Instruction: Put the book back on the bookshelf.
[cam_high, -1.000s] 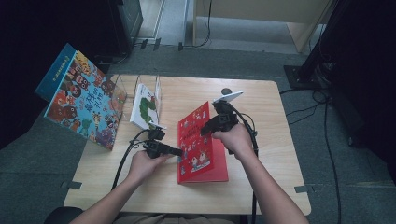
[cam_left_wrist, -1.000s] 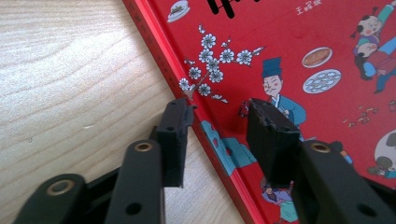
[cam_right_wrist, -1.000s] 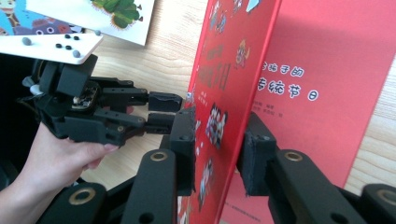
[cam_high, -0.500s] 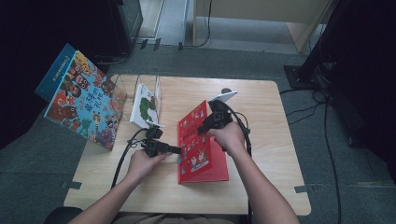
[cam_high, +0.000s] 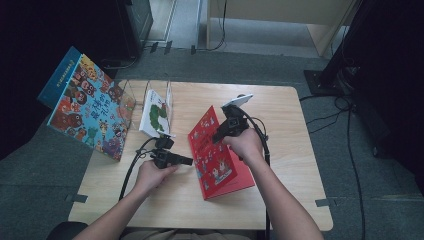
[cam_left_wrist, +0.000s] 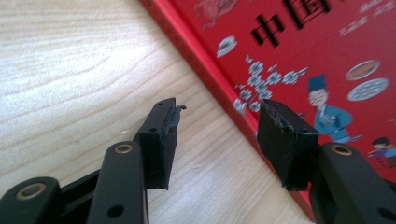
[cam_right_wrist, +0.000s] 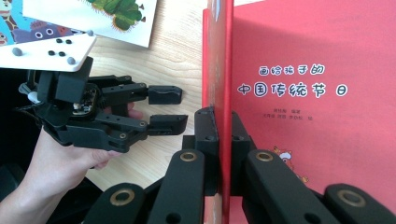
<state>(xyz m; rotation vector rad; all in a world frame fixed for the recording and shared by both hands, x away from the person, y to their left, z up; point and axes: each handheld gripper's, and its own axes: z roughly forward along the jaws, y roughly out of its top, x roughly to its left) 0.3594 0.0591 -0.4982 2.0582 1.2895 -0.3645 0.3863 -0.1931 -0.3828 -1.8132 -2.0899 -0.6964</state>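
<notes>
A light wooden table (cam_high: 295, 165) stands on a grey floor (cam_high: 60, 190) in a dim room. The red hardcover picture book (cam_high: 217, 162) lies near its middle; compared with a second ago, its front cover (cam_high: 202, 131) is raised. The right gripper (cam_high: 222, 134) has closed on this cover. The left gripper (cam_high: 186, 161) waits just beside the book, jaws apart, slightly wider than before.

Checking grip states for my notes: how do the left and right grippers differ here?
The right gripper is shut on the red book's cover, lifting it; the left gripper is open and holds nothing. The right one sits over the red book; the left lies low on the table beside its spine edge. Both have black jaws.
</notes>
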